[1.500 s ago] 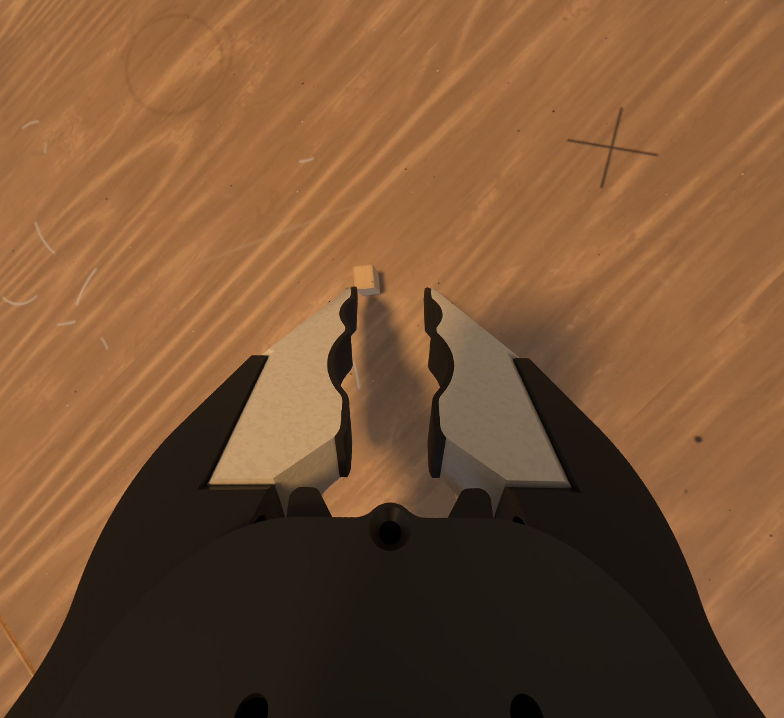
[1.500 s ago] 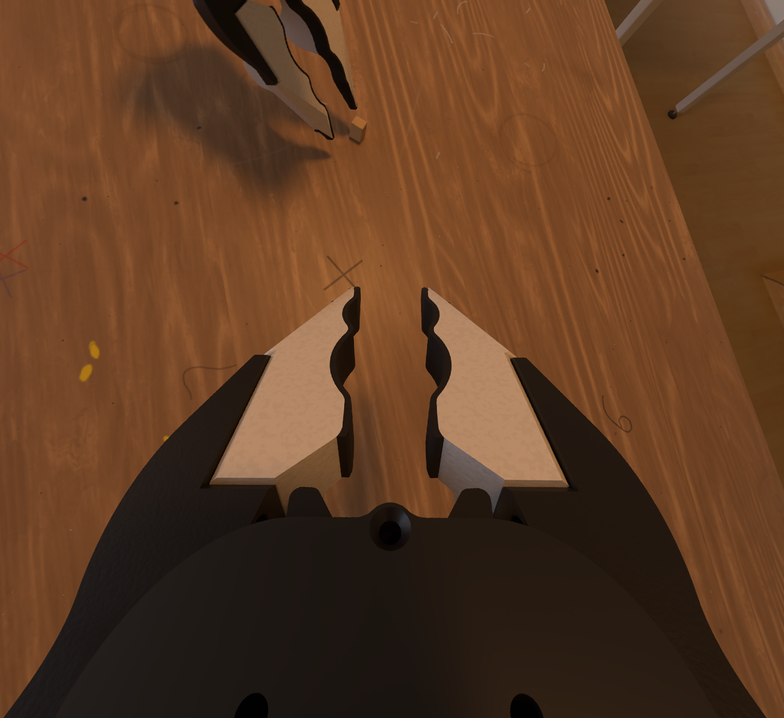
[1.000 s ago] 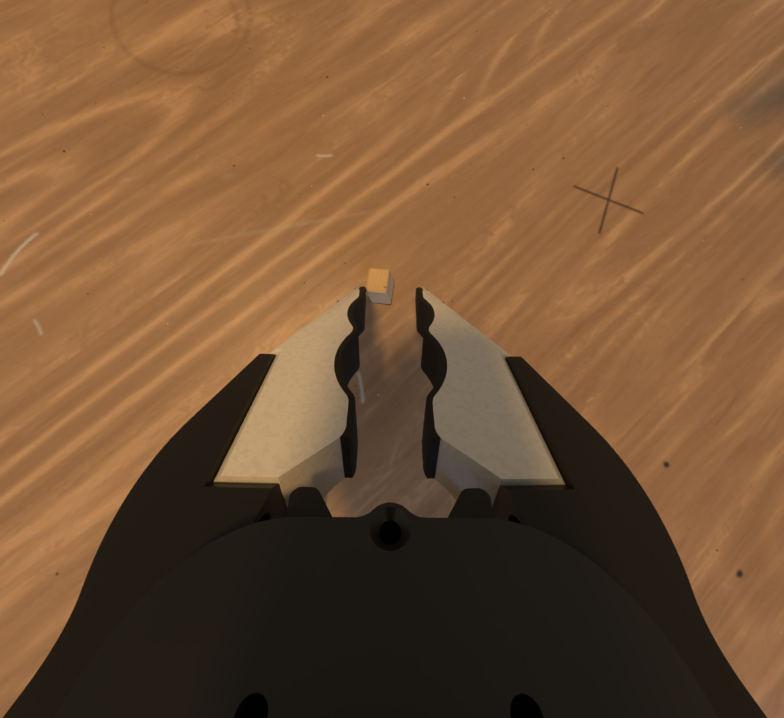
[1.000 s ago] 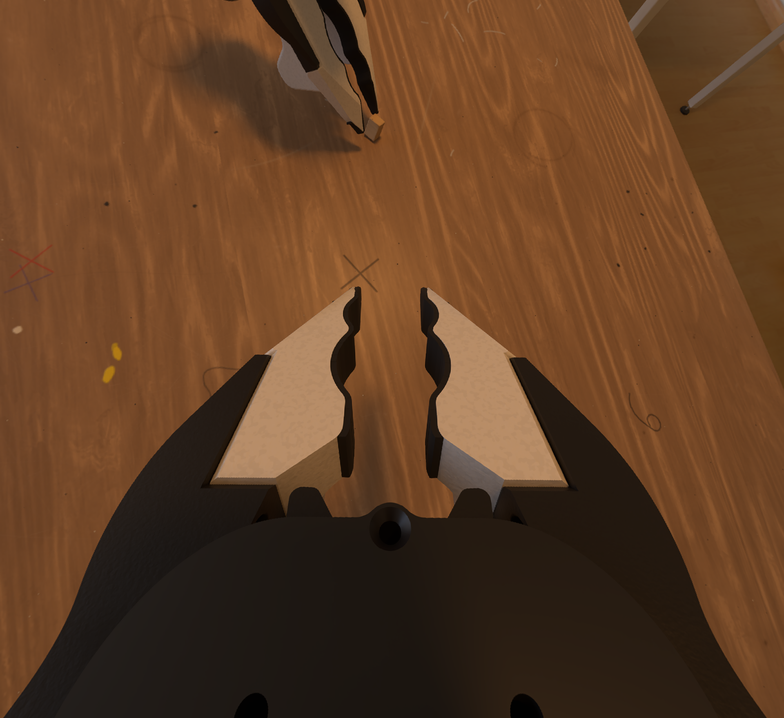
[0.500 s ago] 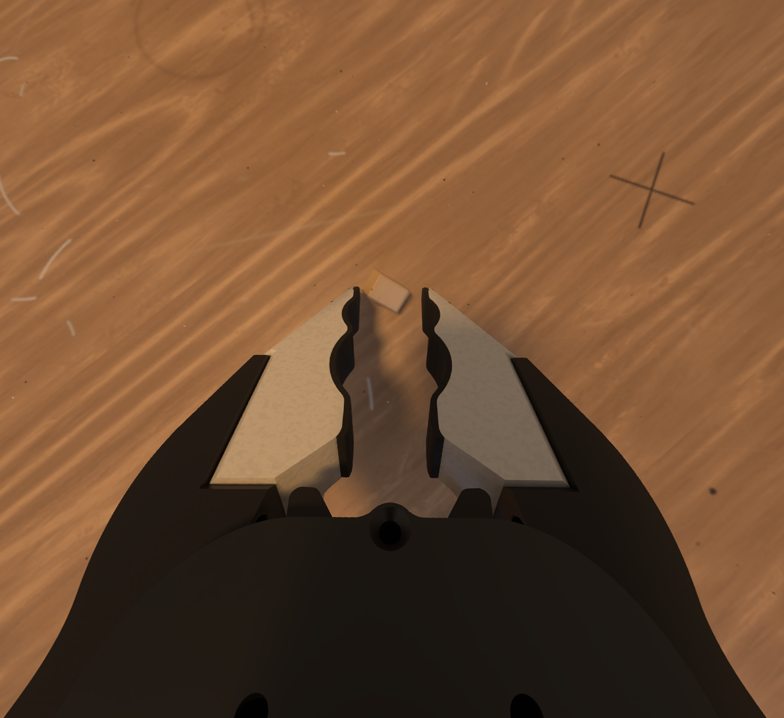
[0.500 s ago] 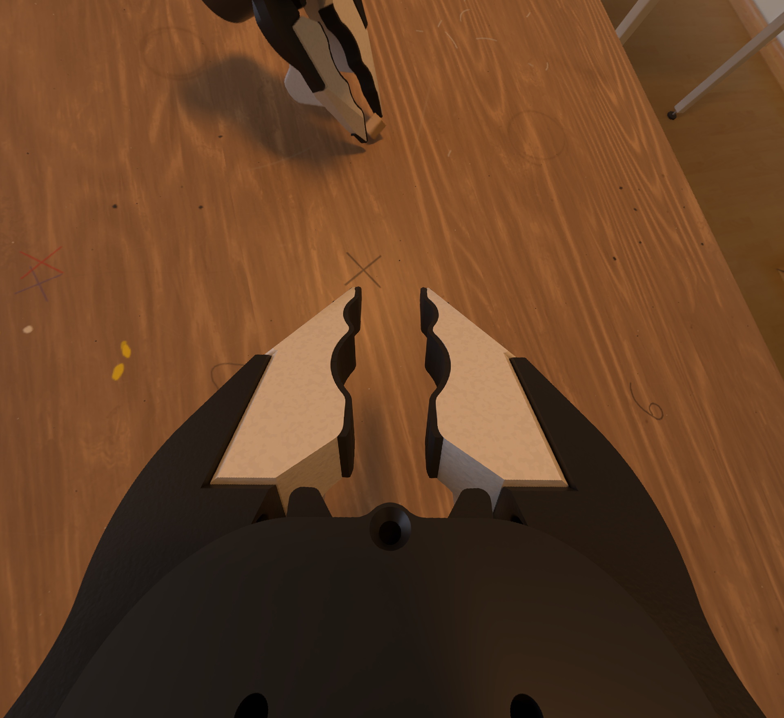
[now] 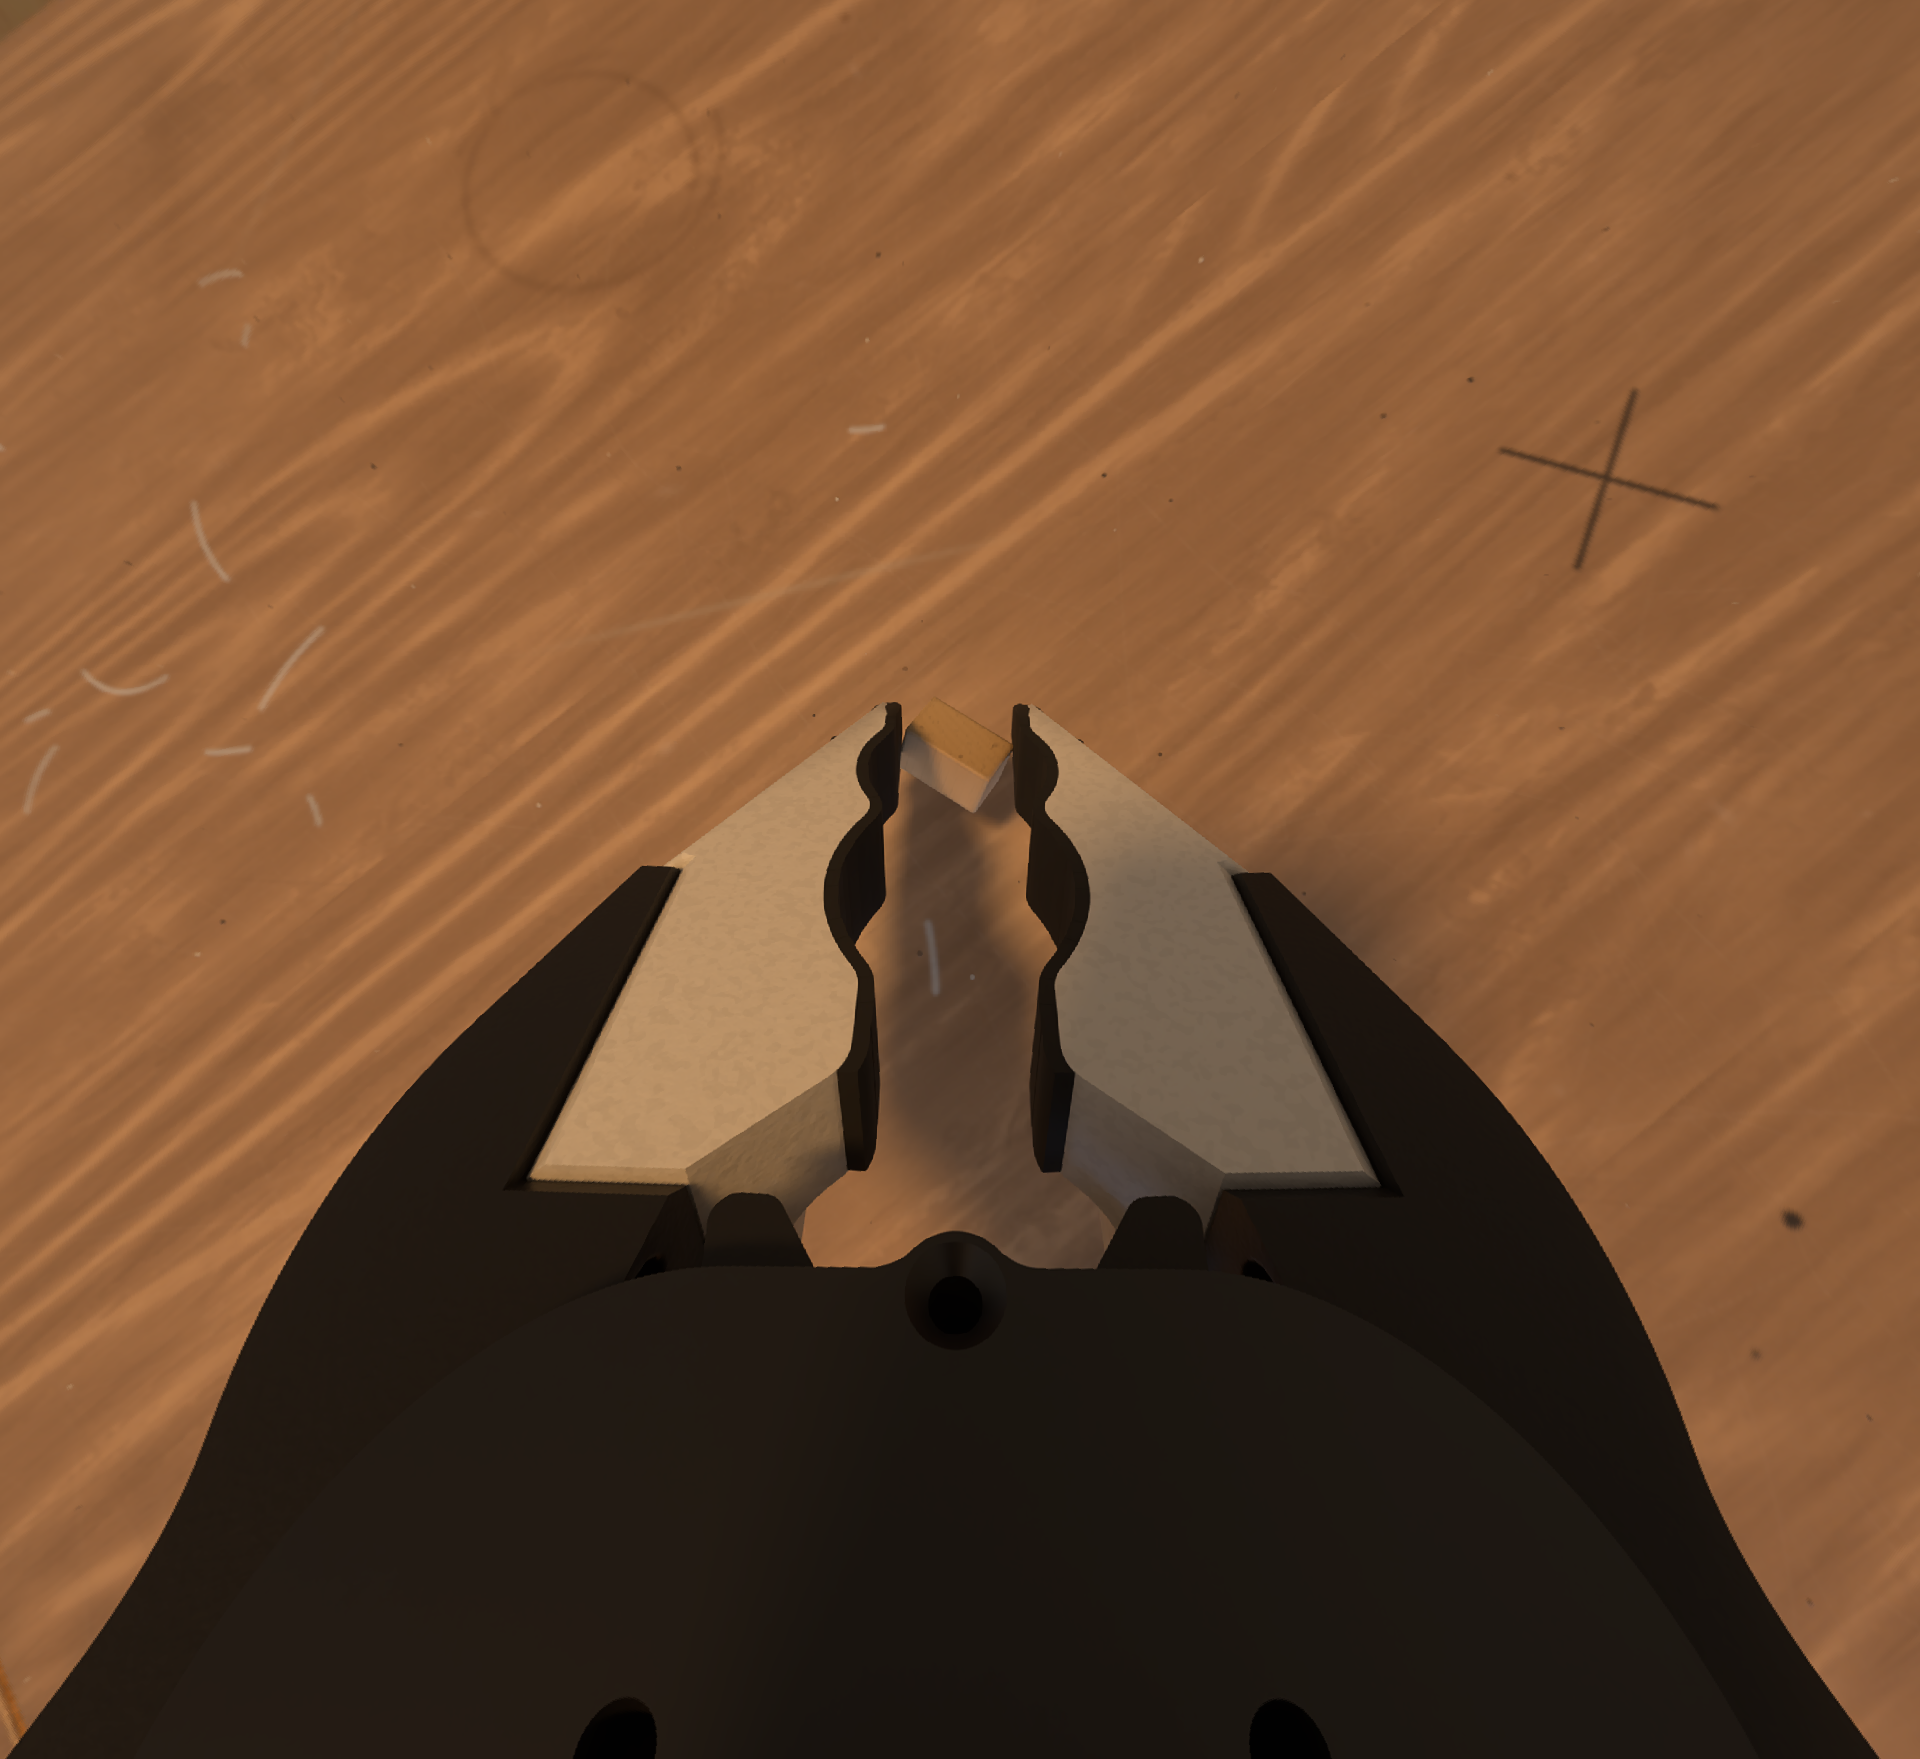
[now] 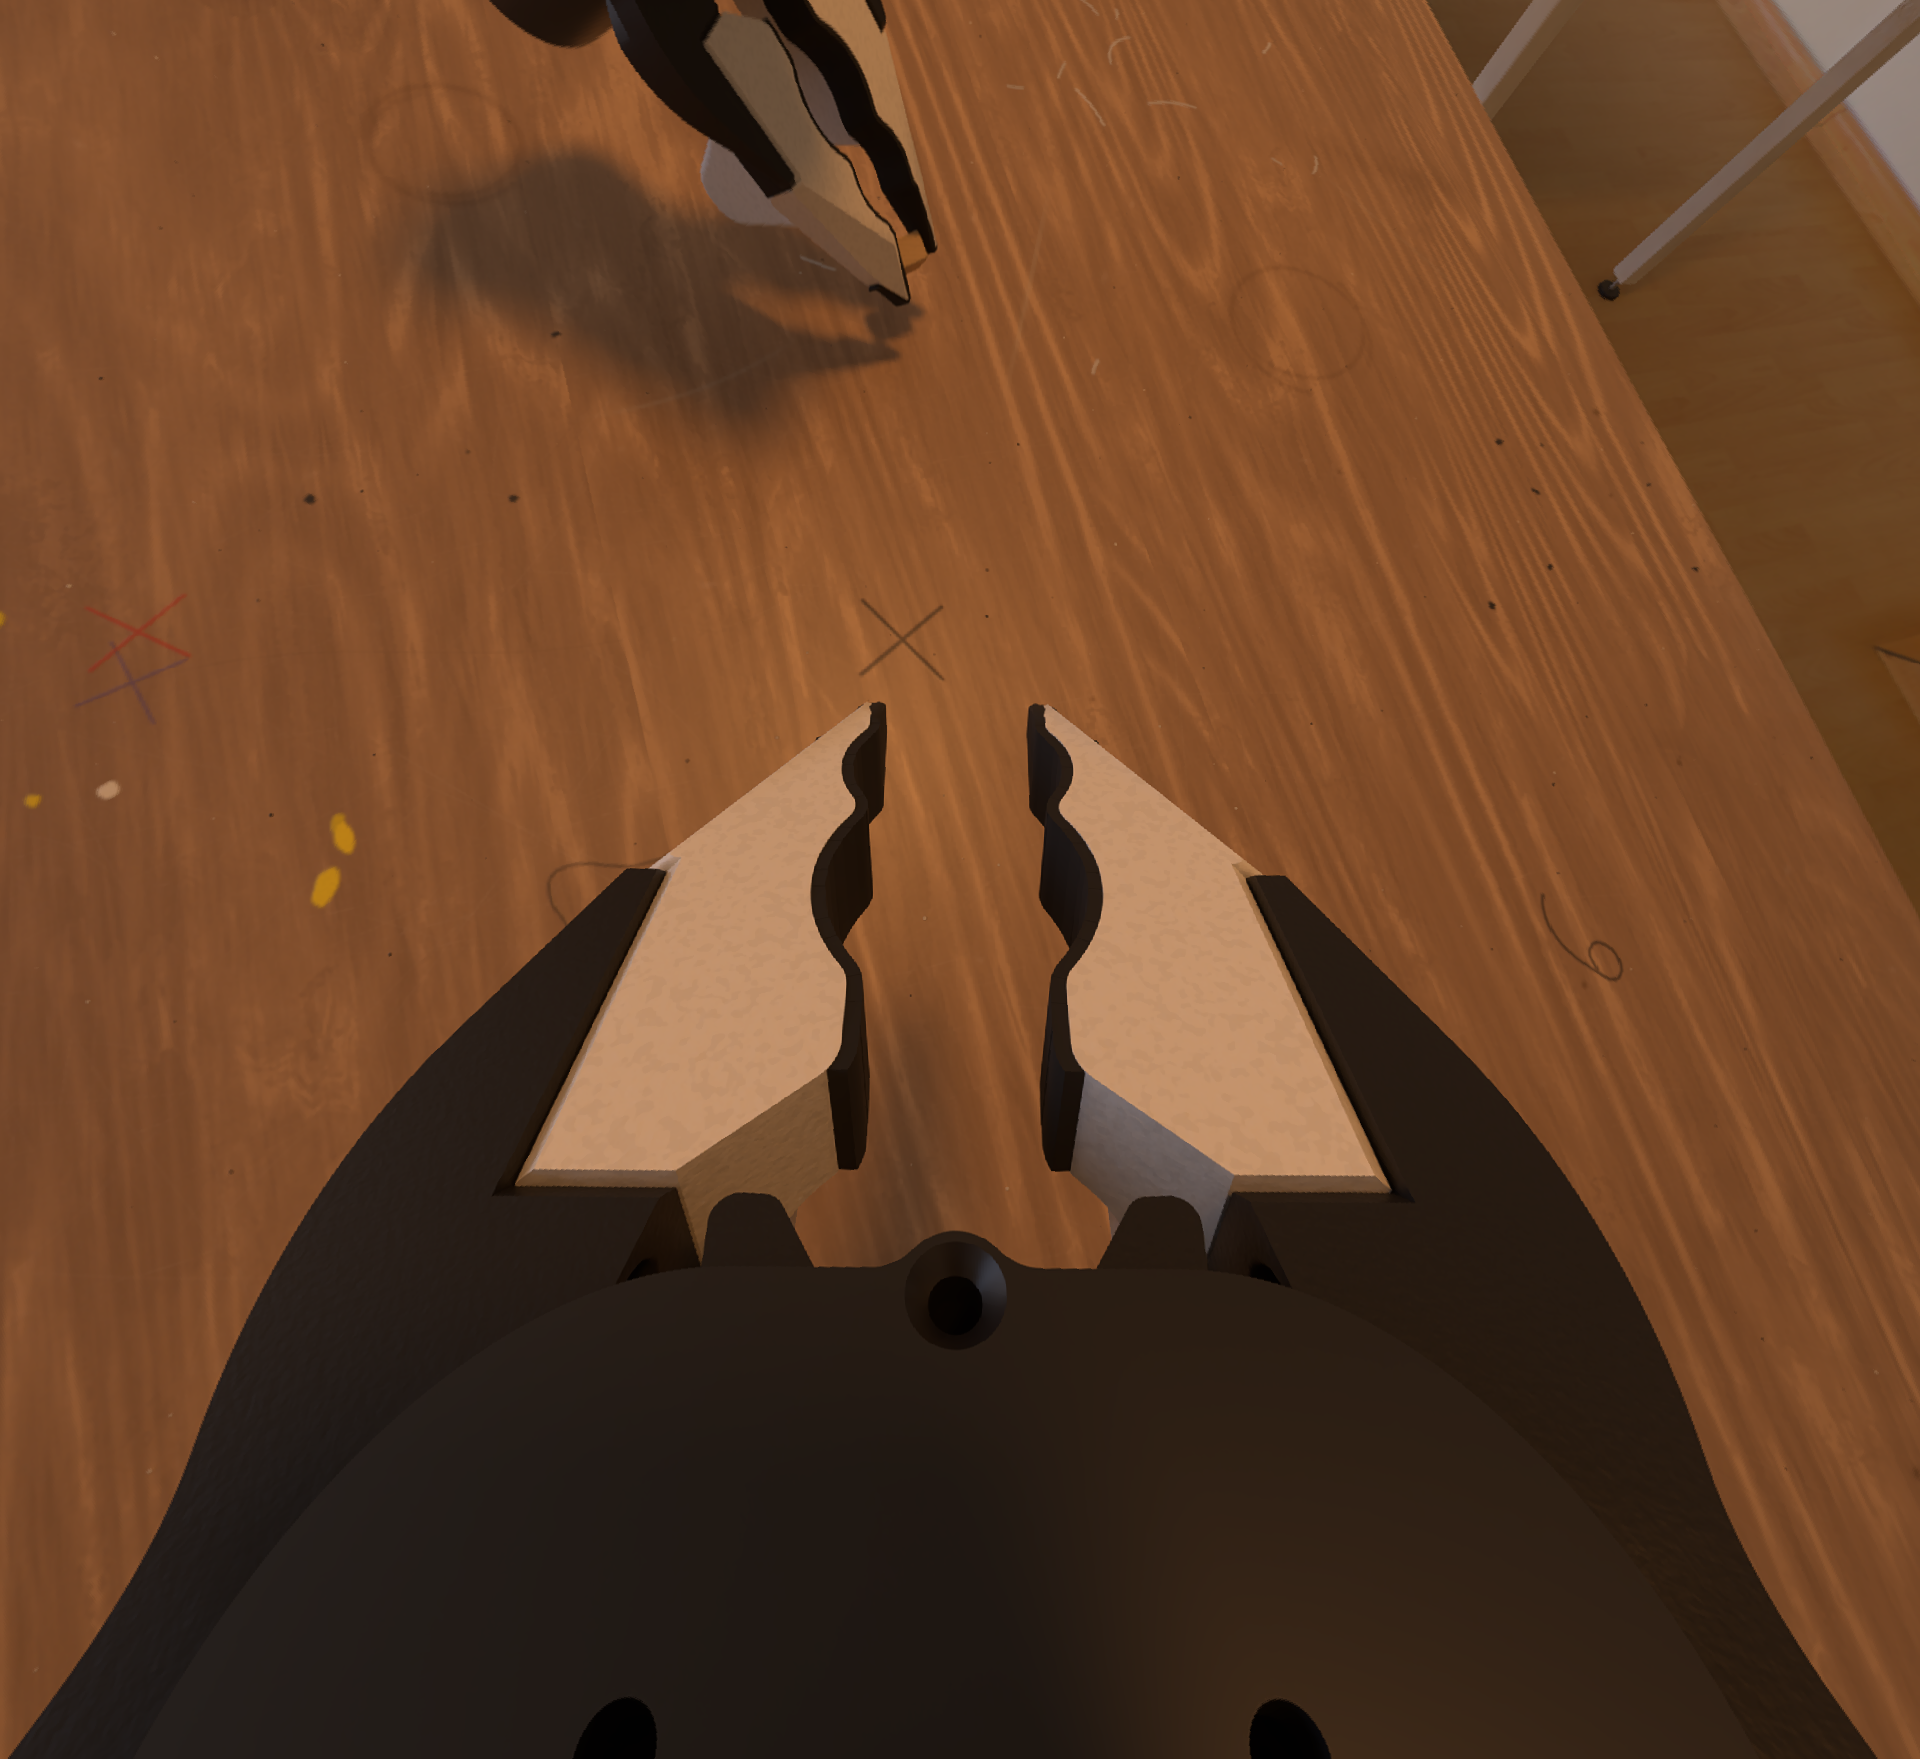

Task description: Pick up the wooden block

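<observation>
The wooden block (image 7: 956, 753) is a small pale cube, turned corner-on and tilted, wedged between the fingertips of my left gripper (image 7: 956, 722). Both pads touch it, and the jaws stand narrow around it. The wooden table (image 7: 1247, 255) lies below. In the right wrist view the left gripper (image 8: 906, 281) points down at the table at the far middle, with its shadow cast to the left. The block is almost hidden there behind its fingers. My right gripper (image 8: 956, 722) is open and empty, hovering over the table (image 8: 1299, 670) well short of the left one.
A black X mark (image 8: 902, 639) lies just ahead of my right gripper, and it also shows in the left wrist view (image 7: 1605, 478). The table's right edge (image 8: 1662, 462) runs diagonally. Beyond it are floor and metal legs (image 8: 1714, 99). Red and purple crosses (image 8: 135, 655) lie far left.
My left gripper moved forward so the block went from just ahead of its tips to between them, and the jaws narrowed onto it. The block turned and tilted. The right gripper barely moved.
</observation>
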`<state>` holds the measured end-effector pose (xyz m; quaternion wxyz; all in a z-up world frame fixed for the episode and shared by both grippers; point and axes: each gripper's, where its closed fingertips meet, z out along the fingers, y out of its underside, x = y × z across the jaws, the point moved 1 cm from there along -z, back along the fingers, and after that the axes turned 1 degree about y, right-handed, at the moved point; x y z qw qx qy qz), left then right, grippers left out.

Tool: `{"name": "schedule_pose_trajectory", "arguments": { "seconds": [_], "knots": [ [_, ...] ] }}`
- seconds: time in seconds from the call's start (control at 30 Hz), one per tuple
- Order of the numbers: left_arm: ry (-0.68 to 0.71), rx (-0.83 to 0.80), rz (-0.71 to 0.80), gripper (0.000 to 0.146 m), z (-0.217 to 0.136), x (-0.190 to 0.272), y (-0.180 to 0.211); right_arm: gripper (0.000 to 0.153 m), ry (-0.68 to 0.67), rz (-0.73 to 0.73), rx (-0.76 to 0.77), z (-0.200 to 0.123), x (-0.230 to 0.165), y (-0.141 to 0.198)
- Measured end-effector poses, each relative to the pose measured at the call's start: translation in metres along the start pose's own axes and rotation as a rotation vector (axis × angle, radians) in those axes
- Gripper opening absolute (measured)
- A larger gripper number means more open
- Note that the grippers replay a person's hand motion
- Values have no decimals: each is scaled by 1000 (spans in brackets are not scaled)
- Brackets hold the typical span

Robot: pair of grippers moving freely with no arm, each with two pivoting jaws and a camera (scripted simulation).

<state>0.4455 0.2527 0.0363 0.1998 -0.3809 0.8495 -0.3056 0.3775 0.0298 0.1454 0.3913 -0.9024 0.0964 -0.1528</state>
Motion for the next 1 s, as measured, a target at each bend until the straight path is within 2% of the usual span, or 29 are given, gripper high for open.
{"name": "schedule_pose_trajectory", "arguments": {
  "seconds": [0.57, 1.0],
  "knots": [
    [102, 155, 26, 21, -59, 28, -7, 28, 18, 3, -5, 0, -16, -5],
    [306, 161, -10, 21, -98, 80, 46, 27, -17, -3, -13, 15, -31, -14]
  ]
}}
